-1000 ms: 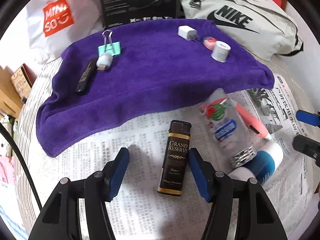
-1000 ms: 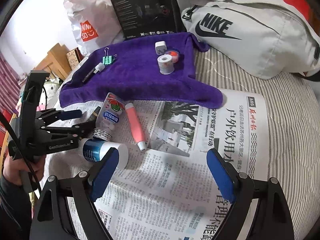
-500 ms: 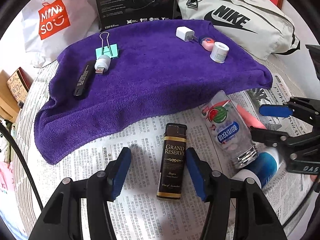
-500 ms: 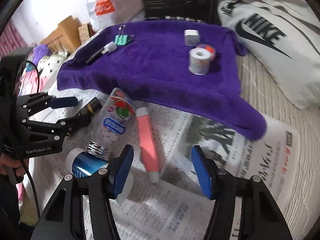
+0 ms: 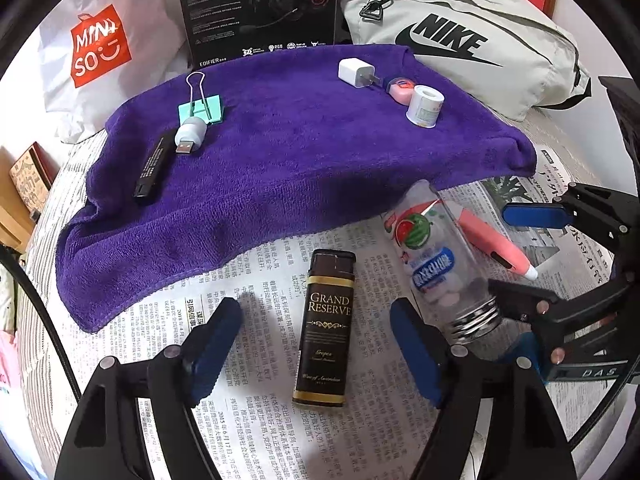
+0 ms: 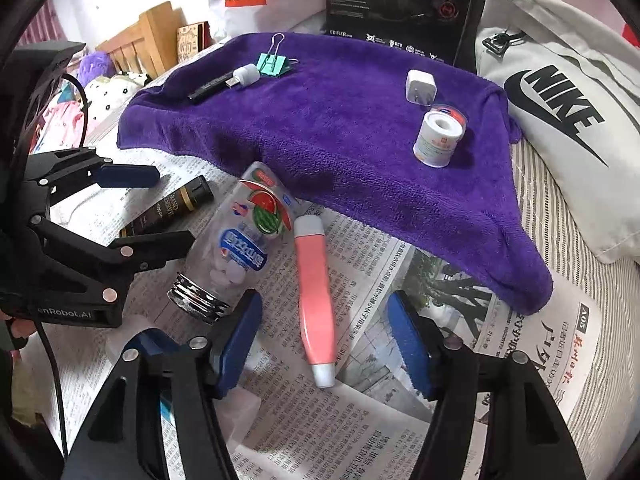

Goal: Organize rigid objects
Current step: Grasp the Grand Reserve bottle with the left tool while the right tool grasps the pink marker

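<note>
My left gripper [image 5: 316,344] is open and straddles a dark "Grand Reserve" lighter [image 5: 326,326] lying on newspaper; the lighter also shows in the right wrist view [image 6: 170,206]. My right gripper [image 6: 324,344] is open around the lower end of a pink pen-shaped tube [image 6: 314,300], also seen in the left wrist view [image 5: 494,246]. A clear candy bottle [image 5: 438,264] [image 6: 236,244] lies between lighter and tube. On the purple towel [image 5: 280,168] [image 6: 340,132] lie a black stick [image 5: 152,170], USB plug [image 5: 190,136], green binder clip [image 5: 200,106], white charger [image 5: 356,73] and tape roll [image 5: 425,106].
A Nike bag [image 5: 460,36] [image 6: 560,120], a black Edifier box [image 5: 260,8] and a Miniso bag [image 5: 96,48] stand behind the towel. A blue-and-white container [image 6: 164,400] lies partly hidden under my right gripper. Newspaper [image 6: 400,432] covers the striped bed.
My right gripper has moved left and down and now has its jaws around the pink tube. My left gripper has stayed over the lighter, slightly closer.
</note>
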### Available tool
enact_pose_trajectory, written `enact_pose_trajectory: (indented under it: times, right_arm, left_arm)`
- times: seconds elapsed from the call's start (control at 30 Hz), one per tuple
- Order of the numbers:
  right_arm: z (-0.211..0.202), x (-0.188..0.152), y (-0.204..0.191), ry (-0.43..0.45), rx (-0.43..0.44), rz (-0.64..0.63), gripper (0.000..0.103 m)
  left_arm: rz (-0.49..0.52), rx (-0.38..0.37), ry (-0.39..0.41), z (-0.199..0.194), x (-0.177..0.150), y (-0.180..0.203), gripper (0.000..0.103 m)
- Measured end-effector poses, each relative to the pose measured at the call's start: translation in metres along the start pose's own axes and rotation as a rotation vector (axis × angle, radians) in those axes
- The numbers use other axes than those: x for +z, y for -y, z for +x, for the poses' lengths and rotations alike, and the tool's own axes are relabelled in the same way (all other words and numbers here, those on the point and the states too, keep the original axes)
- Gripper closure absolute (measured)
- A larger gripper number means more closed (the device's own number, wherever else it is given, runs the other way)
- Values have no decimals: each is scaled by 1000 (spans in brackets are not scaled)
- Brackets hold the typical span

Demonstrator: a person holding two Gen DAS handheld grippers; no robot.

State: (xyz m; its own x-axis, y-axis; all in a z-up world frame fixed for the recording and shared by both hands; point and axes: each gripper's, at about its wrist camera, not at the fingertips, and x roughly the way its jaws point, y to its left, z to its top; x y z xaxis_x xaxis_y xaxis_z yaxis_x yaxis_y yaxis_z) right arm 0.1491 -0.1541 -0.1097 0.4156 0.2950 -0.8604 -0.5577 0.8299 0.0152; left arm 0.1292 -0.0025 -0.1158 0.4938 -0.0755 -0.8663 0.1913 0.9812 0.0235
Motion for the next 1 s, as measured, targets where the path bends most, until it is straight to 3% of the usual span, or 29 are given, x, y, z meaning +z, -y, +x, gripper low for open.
enact_pose_trajectory:
  times: [0.17,0.27,0.67,0.83,1.0]
  right_arm:
    - [0,0,-1,-1,-1,3,28]
    - [0,0,-1,-4,-2,-6,31]
    - [-5,2,-1,-17,31,-56,84]
    - [-6,1,6,-27,74,-38,86]
    - [-2,7,3,-29,56,-54,86]
  left_arm:
    - [3,0,11,-2,-2,0,29]
    - [-1,0,9,-5,-3,-1,37]
    - [9,-15,-13,-9,-2,2,60]
    - [24,-41,-13,-9,-1,7,63]
    - [41,-41,-14,-7,3,11,63]
